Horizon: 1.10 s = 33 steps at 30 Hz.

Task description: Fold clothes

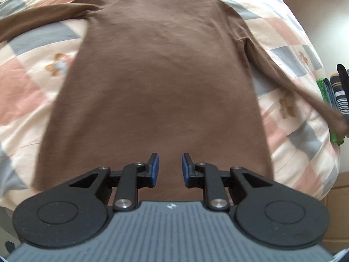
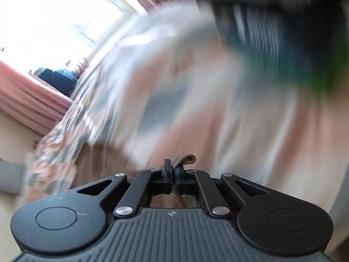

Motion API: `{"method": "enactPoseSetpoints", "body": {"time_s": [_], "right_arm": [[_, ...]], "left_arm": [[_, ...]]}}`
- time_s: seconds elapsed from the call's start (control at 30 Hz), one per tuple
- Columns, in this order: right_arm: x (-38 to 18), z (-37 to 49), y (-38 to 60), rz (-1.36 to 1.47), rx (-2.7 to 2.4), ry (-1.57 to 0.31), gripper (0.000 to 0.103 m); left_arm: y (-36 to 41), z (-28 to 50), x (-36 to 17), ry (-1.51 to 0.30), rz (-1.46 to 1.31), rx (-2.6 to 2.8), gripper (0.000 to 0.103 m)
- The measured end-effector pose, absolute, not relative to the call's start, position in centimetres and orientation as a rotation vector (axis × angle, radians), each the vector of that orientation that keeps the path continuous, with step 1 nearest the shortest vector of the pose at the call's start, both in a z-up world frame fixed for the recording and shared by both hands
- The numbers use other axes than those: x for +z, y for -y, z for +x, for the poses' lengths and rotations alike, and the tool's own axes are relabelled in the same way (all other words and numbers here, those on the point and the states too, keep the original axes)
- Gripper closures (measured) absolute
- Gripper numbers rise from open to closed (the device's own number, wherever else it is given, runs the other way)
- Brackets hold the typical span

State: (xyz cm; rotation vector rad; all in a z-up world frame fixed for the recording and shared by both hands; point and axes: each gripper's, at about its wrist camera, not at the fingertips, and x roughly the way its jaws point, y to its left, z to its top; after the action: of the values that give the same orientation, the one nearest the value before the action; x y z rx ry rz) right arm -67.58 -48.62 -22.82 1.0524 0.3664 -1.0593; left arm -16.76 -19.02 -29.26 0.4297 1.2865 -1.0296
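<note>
**Soft brown top laid flat, right sleeve cuff pinched for the fold**

On the far left of the left wrist view, the left sleeve (image 1: pixel 43 15) of the brown long-sleeved knit top (image 1: pixel 157 83) trails outward over the patchwork quilt of pink, grey and cream squares (image 1: pixel 26 87) that covers the bed. The body of the top lies flat and fairly smooth down the middle, neck away from the camera, hem nearest it. Above the hem hangs the left gripper (image 1: pixel 170 167), its blue-padded jaws apart and holding nothing.

Further right, the right sleeve (image 1: pixel 283 74) runs out taut toward the bed's edge, near a stack of folded striped and green clothes (image 1: pixel 336 100). In the heavily blurred right wrist view, the right gripper (image 2: pixel 173 174) has its jaws pressed together on a small folded tab of brown fabric, which looks like that sleeve's cuff (image 2: pixel 185 159).

The fabric appears light, limp and slightly stretchy: it should drape and follow a pull without resistance, but will also wrinkle or drag the body askew if tugged hard. It is not fragile or slippery against the quilt. Good holds are edges, such as cuffs, shoulder seams and hem corners, pinching both layers together.
</note>
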Motion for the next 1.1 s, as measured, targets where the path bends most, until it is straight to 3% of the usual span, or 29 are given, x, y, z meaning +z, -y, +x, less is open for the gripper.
{"method": "enactPoseSetpoints", "body": {"time_s": [0.07,0.17,0.33,0.4,0.43,0.47,0.5,0.53,0.67,0.8,1.1], "right_arm": [[-20.7,-69.1,52.2,0.940,-1.086,-0.410,0.101],[-22.3,-68.2,56.1,0.837,-1.107,-0.578,0.101],[-33.4,-65.2,57.9,0.859,-1.140,-0.945,0.100],[-35.4,-65.3,57.4,0.907,-1.155,-1.032,0.096],[-35.7,-65.5,57.0,0.927,-1.165,-1.052,0.091],[-35.3,-65.6,56.5,0.931,-1.187,-1.072,0.073],[-34.5,-65.6,56.1,0.910,-1.221,-1.099,0.048],[-33.8,-65.6,55.6,0.889,-1.254,-1.126,0.042],[-30.4,-64.2,52.8,0.769,-1.319,-1.088,0.042],[-30.0,-60.1,50.7,0.924,-1.221,-0.926,0.040],[-31.8,-39.7,43.5,1.021,-0.886,-0.894,0.039]], "left_arm": [[20.3,-18.1,-29.5,-1.294,0.414,-1.045,0.085],[22.2,-20.0,-30.1,-1.310,0.393,-1.064,0.085],[24.0,-22.7,-31.9,-1.381,0.392,-1.076,0.083],[23.8,-23.2,-32.4,-1.412,0.409,-1.057,0.083],[23.4,-23.2,-32.5,-1.423,0.412,-1.050,0.083],[22.9,-23.2,-32.6,-1.434,0.413,-1.041,0.083],[22.4,-23.0,-32.6,-1.443,0.407,-1.030,0.081],[21.9,-22.7,-32.5,-1.448,0.400,-1.021,0.080],[19.6,-19.7,-31.8,-1.429,0.316,-0.991,0.079],[17.0,-12.5,-30.5,-1.368,0.154,-0.864,0.076],[7.1,11.0,-27.7,-1.148,-0.030,-0.476,0.062]]}}
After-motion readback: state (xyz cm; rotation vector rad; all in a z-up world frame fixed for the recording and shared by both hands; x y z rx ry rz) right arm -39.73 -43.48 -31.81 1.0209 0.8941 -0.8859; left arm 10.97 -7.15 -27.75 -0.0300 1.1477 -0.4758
